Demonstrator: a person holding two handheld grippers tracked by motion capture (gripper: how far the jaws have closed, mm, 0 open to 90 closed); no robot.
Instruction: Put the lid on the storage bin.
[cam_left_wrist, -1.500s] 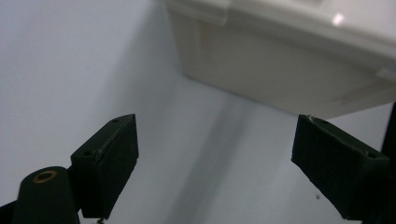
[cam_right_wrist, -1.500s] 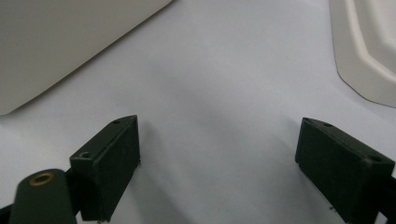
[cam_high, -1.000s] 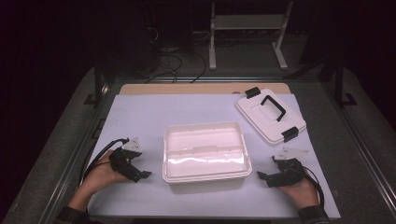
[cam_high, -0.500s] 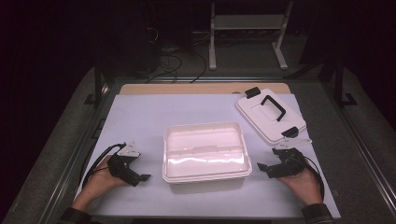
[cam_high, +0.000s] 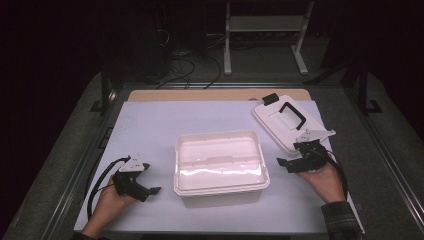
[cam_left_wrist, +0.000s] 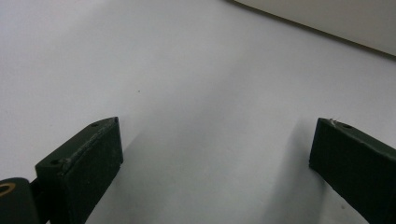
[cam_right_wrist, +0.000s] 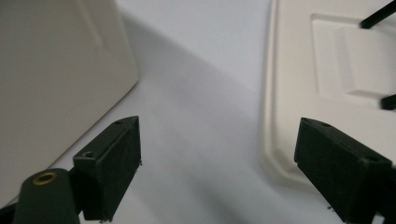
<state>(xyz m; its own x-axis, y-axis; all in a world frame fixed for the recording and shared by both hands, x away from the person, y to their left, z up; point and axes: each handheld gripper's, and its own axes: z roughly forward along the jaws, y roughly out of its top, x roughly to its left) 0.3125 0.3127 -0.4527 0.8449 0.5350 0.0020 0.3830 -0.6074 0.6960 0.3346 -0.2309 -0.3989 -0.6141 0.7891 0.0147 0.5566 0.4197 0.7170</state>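
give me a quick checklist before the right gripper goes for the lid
1. Right gripper jaws open and holding nothing: ok.
2. Lid lies flat on the mat, black handle up, apart from the box: ok.
3. Lid edge near the right gripper's jaws, seen in the right gripper view: ok.
4. Left gripper open, resting left of the box, out of the way: ok.
5. Box open and empty: ok.
6. Lid latches free to move: cannot tell.
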